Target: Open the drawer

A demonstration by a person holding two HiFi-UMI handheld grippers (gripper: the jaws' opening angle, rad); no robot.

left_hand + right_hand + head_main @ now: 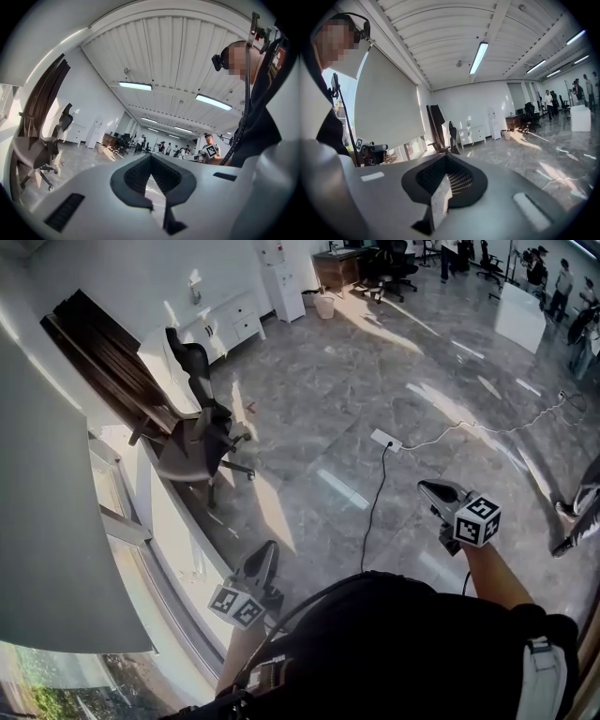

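The left tool (271, 549) is clenched: its jaws meet at the tips with nothing between them. It is held at the near left, just beside the low wall under the window. The right tool (425, 487) is likewise clenched and empty, held at the near right above the floor (375, 381), with its marker cube (476, 519) at the rear. Between the two tools a black cable runs along the floor to a white power strip (385, 440). Farther off on the left stands a grey office chair (192, 442), beside the roller blind (56, 521). The drawer cabinet (225, 326), low and white, stands against the far wall beyond the chair, well apart from both tools. Its drawer fronts appear flush.
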